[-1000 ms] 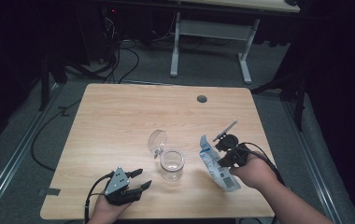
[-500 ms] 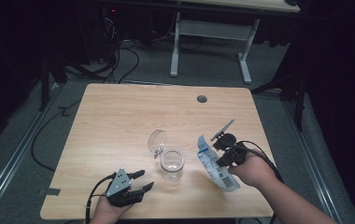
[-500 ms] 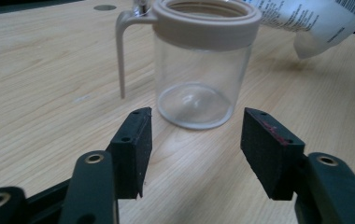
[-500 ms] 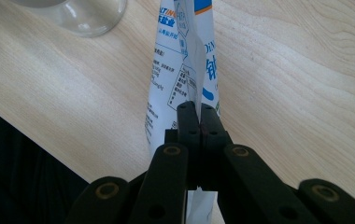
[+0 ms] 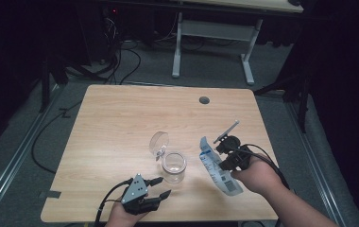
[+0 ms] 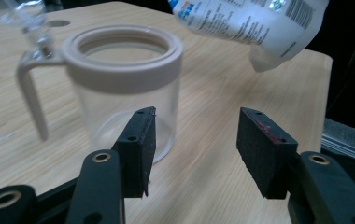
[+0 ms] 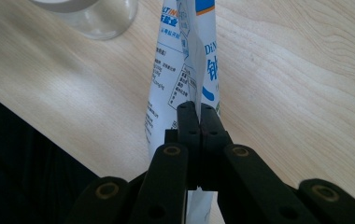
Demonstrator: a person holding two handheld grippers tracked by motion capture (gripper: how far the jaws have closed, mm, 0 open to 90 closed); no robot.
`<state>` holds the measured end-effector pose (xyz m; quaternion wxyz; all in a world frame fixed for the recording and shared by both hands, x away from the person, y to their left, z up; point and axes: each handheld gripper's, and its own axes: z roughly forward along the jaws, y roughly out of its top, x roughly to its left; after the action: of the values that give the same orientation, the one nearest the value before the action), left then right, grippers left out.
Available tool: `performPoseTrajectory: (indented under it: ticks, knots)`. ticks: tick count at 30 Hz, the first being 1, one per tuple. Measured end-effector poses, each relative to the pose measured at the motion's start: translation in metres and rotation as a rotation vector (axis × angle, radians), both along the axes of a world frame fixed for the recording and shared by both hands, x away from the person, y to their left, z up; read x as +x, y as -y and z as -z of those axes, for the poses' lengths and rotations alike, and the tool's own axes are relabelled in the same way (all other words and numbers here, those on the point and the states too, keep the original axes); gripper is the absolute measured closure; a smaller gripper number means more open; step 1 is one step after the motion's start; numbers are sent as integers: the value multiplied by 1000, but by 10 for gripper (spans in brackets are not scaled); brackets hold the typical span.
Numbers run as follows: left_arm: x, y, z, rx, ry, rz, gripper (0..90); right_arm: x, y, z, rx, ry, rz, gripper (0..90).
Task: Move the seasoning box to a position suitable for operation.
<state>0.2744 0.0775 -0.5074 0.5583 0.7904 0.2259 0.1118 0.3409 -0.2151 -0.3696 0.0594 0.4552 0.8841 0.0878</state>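
A clear glass jar [image 5: 174, 166] [image 6: 126, 91] with a pale rim stands upright near the table's front middle, its hinged clear lid [image 5: 158, 142] swung open behind it. My left gripper [image 5: 161, 187] [image 6: 194, 149] is open, low at the front edge, jaws spread a little short of the jar. My right gripper [image 5: 221, 151] [image 7: 198, 122] is shut on a white and blue printed pouch [image 5: 217, 166] [image 7: 185, 70], held off the table to the right of the jar. The pouch [image 6: 255, 23] hangs above and beyond the jar in the left gripper view.
The wooden table [image 5: 121, 123] has a round cable hole [image 5: 204, 100] near its far edge. Black cables trail from both grippers. A white desk frame [image 5: 213, 47] and cables lie on the grey floor behind.
The right gripper with the pouch has edged slightly left toward the jar. The left gripper has crept a little forward and right toward the jar.
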Motion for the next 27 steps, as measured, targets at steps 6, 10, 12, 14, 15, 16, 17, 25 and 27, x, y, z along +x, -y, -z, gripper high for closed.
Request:
performPoseTrajectory:
  ticks: [6,10,12,14,15,16,17,25,27]
  knots:
    - [-6,20,-9,-36,-1,33,481,-5,-3,-5,12,6,-9,900]
    - [-5,40,-15,-39,8,58,478,-11,-8,-10,14,0,-4,900]
    - [-6,46,-18,-44,14,70,472,-13,-9,-12,11,0,-10,900]
    - [-7,52,-21,-49,20,81,473,-14,-11,-14,11,-1,-5,900]
    - [-7,54,-23,-47,22,87,473,-15,-12,-14,8,3,-11,900]
    - [-7,56,-24,-43,27,90,475,-14,-11,-14,7,12,-33,900]
    - [-7,58,-25,-36,33,93,477,-14,-12,-15,5,12,-35,900]
    - [-6,70,-7,-9,22,107,472,-17,-16,-14,8,12,-29,900]
    - [-8,71,-1,13,11,122,468,-18,-17,-14,-1,9,-35,900]
